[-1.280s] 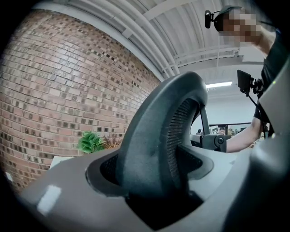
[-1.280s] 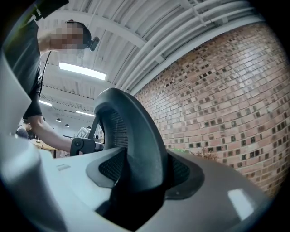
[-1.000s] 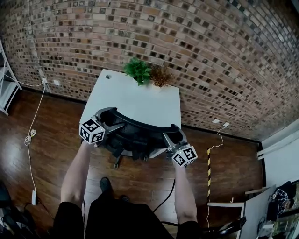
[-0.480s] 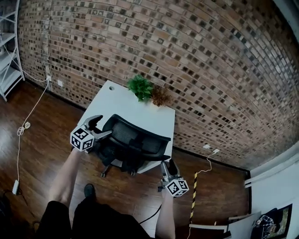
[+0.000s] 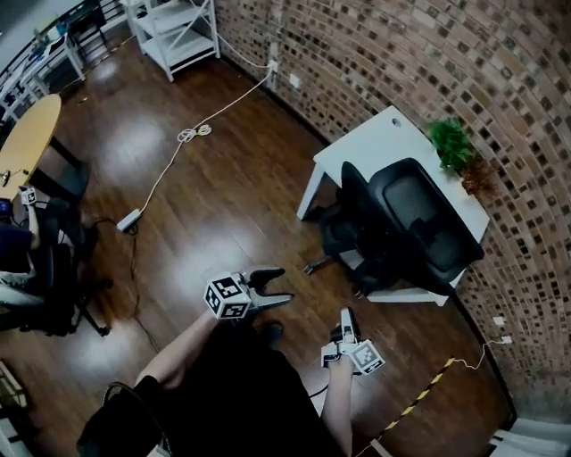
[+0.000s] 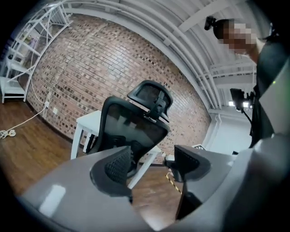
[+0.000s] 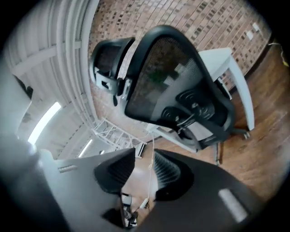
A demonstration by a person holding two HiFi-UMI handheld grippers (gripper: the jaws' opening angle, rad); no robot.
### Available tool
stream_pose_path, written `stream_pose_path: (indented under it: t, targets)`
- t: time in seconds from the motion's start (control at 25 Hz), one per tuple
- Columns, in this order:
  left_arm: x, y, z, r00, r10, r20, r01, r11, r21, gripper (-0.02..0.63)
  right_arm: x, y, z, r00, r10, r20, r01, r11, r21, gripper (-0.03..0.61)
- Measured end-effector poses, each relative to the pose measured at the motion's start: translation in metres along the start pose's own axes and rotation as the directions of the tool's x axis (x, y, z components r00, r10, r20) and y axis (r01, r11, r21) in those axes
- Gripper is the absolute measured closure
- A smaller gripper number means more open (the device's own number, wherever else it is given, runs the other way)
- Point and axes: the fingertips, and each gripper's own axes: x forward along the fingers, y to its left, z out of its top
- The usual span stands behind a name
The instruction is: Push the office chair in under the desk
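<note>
Office chair (image 5: 412,221), black with a mesh back and a headrest, stands at about three o'clock in the head view. It is pushed in at the white desk (image 5: 370,136), its back close against the desk's near edge and its seat beneath the top. Its wheeled base shows on the floor toward eight o'clock of the seat. Neither tool touches the chair; both are well apart from it.

The left gripper (image 5: 278,287) is at about eight o'clock of the chair. The bare left forearm rises from the person's body at the bottom of the view, and the tool points toward three o'clock. Its tongs are spread and closing, with nothing between them; its own view looks past them at the chair's back.

The right gripper (image 5: 344,316) is at about seven o'clock of the chair, held close to the body. The right forearm comes straight up from the lower edge and the tool points toward twelve o'clock. Its tongs are closing and only a narrow gap is left, with nothing gripped in it.

Each tool carries a cube printed with black-and-white square markers, the only print that can be made out.

On the desk's far side, at about one o'clock of the chair, stands a green plant (image 5: 449,143) against the brick wall (image 5: 375,54). A white cable (image 5: 183,143) trails across the wooden floor (image 5: 205,205) toward ten o'clock. A white shelf unit (image 5: 174,27) stands at eleven o'clock.
</note>
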Motion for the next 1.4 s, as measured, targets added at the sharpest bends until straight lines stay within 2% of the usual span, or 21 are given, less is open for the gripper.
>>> stream_pose_path:
  t: [0.04, 0.08, 0.12, 0.2, 0.28, 0.36, 0.44, 0.52, 0.6, 0.68, 0.76, 0.88, 1.0, 1.08, 1.16, 1.28, 1.4]
  targets:
    - [-0.031, -0.012, -0.017, 1.000, 0.015, -0.015, -0.015, 1.000, 0.015, 0.219, 0.017, 0.026, -0.026, 0.984, 0.173, -0.039, -0.174, 0.984, -0.044, 0.468]
    - [-0.060, -0.025, -0.028, 0.999, 0.034, -0.015, -0.034, 0.999, 0.024, 0.229, 0.024, 0.044, -0.051, 0.958, 0.279, -0.071, -0.283, 0.957, -0.061, 0.472]
    - [-0.084, -0.035, -0.033, 0.998, 0.057, -0.004, -0.057, 0.998, 0.035, 0.242, 0.023, 0.056, -0.071, 0.942, 0.325, -0.088, -0.331, 0.942, -0.061, 0.474]
    - [-0.121, -0.046, -0.030, 0.995, 0.090, 0.037, -0.092, 0.994, 0.056, 0.255, 0.016, 0.079, -0.096, 0.931, 0.356, -0.086, -0.361, 0.931, -0.050, 0.474]
    - [-0.143, -0.055, -0.015, 0.993, 0.084, 0.078, -0.089, 0.995, 0.053, 0.261, 0.008, 0.109, -0.108, 0.920, 0.387, -0.068, -0.390, 0.920, -0.044, 0.476]
    - [-0.156, -0.066, 0.013, 0.992, 0.045, 0.119, -0.050, 0.998, 0.035, 0.265, -0.002, 0.144, -0.109, 0.903, 0.428, -0.034, -0.429, 0.902, -0.041, 0.578]
    - [-0.174, -0.074, 0.041, 0.987, 0.002, 0.163, -0.002, 1.000, 0.003, 0.265, -0.007, 0.177, -0.109, 0.897, 0.442, -0.012, -0.441, 0.895, -0.060, 0.578]
    - [-0.196, -0.073, 0.074, 0.977, -0.024, 0.212, 0.035, 0.998, -0.047, 0.265, 0.003, 0.205, -0.107, 0.917, 0.399, -0.015, -0.398, 0.910, -0.112, 0.578]
    - [-0.216, -0.061, 0.102, 0.966, -0.063, 0.251, 0.084, 0.994, -0.073, 0.262, 0.018, 0.221, -0.106, 0.947, 0.322, 0.001, -0.316, 0.930, -0.186, 0.578]
    - [-0.234, -0.048, 0.109, 0.951, -0.128, 0.281, 0.151, 0.986, -0.063, 0.259, 0.025, 0.223, -0.114, 0.969, 0.241, 0.047, -0.221, 0.940, -0.261, 0.578]
    - [-0.257, -0.056, 0.105, 0.931, -0.201, 0.305, 0.227, 0.973, -0.050, 0.259, 0.015, 0.231, -0.142, 0.984, 0.158, 0.085, -0.125, 0.944, -0.306, 0.578]
    - [-0.300, -0.113, 0.105, 0.912, -0.263, 0.313, 0.302, 0.950, -0.082, 0.259, -0.030, 0.278, -0.211, 0.999, 0.031, 0.045, -0.014, 0.939, -0.344, 0.578]
    - [-0.325, -0.181, 0.116, 0.895, -0.301, 0.329, 0.359, 0.924, -0.132, 0.261, -0.082, 0.328, -0.258, 0.995, -0.086, -0.044, 0.063, 0.919, -0.389, 0.578]
    - [-0.337, -0.204, 0.125, 0.871, -0.345, 0.350, 0.408, 0.904, -0.124, 0.261, -0.102, 0.347, -0.266, 0.991, -0.126, -0.050, 0.092, 0.895, -0.436, 0.578]
    - [-0.351, -0.201, 0.129, 0.856, -0.366, 0.365, 0.431, 0.896, -0.110, 0.261, -0.102, 0.350, -0.274, 0.990, -0.132, -0.040, 0.099, 0.880, -0.464, 0.578]
    - [-0.368, -0.196, 0.125, 0.853, -0.341, 0.395, 0.411, 0.906, -0.106, 0.261, -0.094, 0.350, -0.300, 0.993, -0.089, -0.084, 0.036, 0.870, -0.492, 0.578]
    - [-0.362, -0.238, 0.111, 0.830, -0.376, 0.412, 0.444, 0.893, -0.079, 0.262, -0.124, 0.358, -0.316, 0.990, -0.061, -0.129, -0.024, 0.821, -0.571, 0.578]
